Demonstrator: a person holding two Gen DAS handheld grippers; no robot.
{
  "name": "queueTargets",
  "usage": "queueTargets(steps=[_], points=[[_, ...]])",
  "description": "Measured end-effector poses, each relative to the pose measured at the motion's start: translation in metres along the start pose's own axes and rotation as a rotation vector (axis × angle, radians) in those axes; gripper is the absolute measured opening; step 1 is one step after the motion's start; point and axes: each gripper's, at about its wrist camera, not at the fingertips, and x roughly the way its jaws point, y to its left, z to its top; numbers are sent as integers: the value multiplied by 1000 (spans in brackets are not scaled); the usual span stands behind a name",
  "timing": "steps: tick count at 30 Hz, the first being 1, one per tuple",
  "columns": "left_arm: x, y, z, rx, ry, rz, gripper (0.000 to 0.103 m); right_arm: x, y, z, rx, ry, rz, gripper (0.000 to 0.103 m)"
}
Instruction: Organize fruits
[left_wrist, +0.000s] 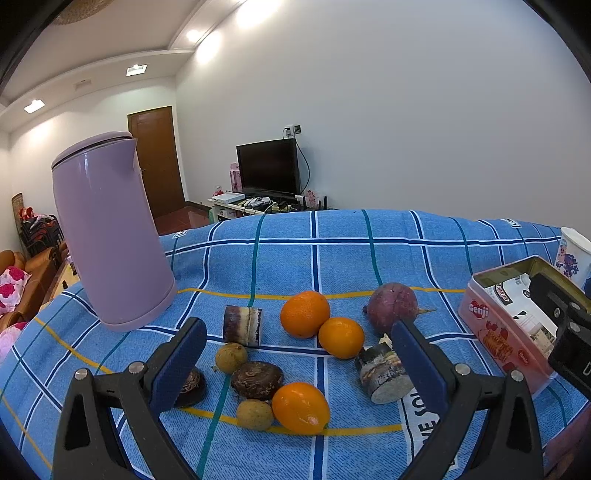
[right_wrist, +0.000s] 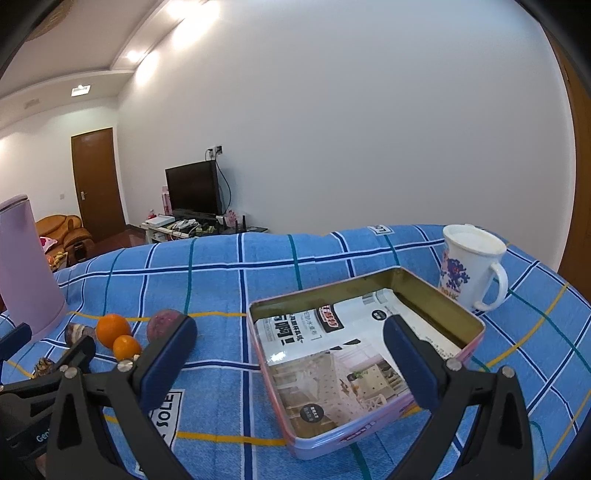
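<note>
In the left wrist view, our left gripper (left_wrist: 295, 362) hangs wide apart and empty over the fruit in the lower middle of the frame. Between its fingers lie three oranges: one (left_wrist: 304, 314) at centre, a second (left_wrist: 341, 337) touching it, a third (left_wrist: 300, 407) nearest us. Around them sit two small brown fruits (left_wrist: 231, 357), a dark bulb (left_wrist: 257, 380), two cut cane pieces (left_wrist: 242, 325) and a purple root (left_wrist: 392, 307). We judge the crowding to be the main hazard: closing on the near orange could also catch the bulb or the brown fruit pressed against it, and a round fruit nudged on this cloth (left_wrist: 332, 258) could roll toward the edge at the bottom of the frame. The purple kettle (left_wrist: 110, 236) at left stands near the pile; a wide swing that way might knock it.

In the right wrist view, our right gripper (right_wrist: 290, 347) is likewise spread wide and carries nothing, poised above the open tin (right_wrist: 369, 424) at lower centre-right. The tin holds only a printed sheet, no fruit that we can see. The mug (right_wrist: 469, 269) stands just beside the tin's far corner, upper right; a fruit dropped from too high, or a push on the tin, could tip it. The tin sits well apart from the fruit at the left edge, so each carry crosses open bench, and we think a loose grip there would let a fruit fall.
</note>
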Motion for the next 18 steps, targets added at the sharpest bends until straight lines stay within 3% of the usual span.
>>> queueTargets(steps=[18], points=[[2,0,-1,-6,8,-3,101,0,0,0,-2,0,1,103]])
